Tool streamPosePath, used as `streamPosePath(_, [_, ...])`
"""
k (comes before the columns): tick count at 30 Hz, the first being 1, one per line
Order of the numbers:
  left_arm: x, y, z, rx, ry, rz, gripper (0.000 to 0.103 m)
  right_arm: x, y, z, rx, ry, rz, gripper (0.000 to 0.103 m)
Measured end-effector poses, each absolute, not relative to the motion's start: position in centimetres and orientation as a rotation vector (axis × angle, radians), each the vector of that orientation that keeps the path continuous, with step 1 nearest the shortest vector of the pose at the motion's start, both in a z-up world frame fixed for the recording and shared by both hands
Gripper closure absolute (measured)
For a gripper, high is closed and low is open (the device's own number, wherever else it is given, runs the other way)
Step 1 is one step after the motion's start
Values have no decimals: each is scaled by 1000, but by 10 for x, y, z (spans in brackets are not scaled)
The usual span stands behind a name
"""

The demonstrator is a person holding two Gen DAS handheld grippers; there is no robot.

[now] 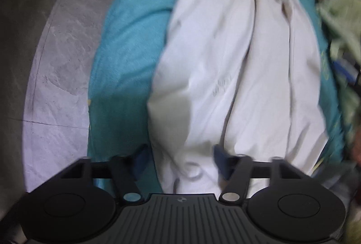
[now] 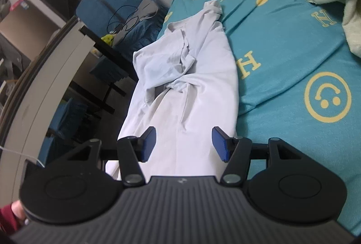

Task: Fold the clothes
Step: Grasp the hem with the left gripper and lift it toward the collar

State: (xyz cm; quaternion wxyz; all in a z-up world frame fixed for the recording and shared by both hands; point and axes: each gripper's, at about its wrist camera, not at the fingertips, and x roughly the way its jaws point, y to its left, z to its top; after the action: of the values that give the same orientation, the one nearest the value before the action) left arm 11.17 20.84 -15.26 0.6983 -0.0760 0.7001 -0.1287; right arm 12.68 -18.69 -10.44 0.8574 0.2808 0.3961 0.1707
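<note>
Lying lengthwise ahead of both spread-jawed grippers, left (image 1: 180, 159) and right (image 2: 183, 144): pale shirt (image 2: 189, 76) on bed (image 2: 293, 45), nothing gripped.

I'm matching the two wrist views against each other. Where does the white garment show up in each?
Left wrist: white garment fills the centre, running up from between the open fingers.
Right wrist: it lies centre-left along the bed's edge.
Shared landmark: teal bedsheet under it.
</note>
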Motion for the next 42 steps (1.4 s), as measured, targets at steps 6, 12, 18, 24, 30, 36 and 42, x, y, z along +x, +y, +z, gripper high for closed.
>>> streamPosePath(6, [94,159,-116,217,1499,-322,98,121,-180,-102,537,826,368,45])
streamPosePath(12, [57,77,-60,477,1327,-411,98,117,-183,-105,540,829,362,45])
streamPosePath(18, [25,33,-60,474,1289,-479,78,118,-188,-105,562,819,361,45])
streamPosePath(24, [28,53,-67,451,1255,-391,36,114,-200,-99,624,794,381,45])
streamPosePath(30, [60,95,-78,181,1386,-326,27,117,-209,-99,657,788,378,45])
streamPosePath(36, [68,83,-108,257,1571,-319,68,118,-213,-100,677,793,371,45])
streamPosePath(42, [52,46,-90,468,1577,-242,98,114,-215,-99,658,796,368,44])
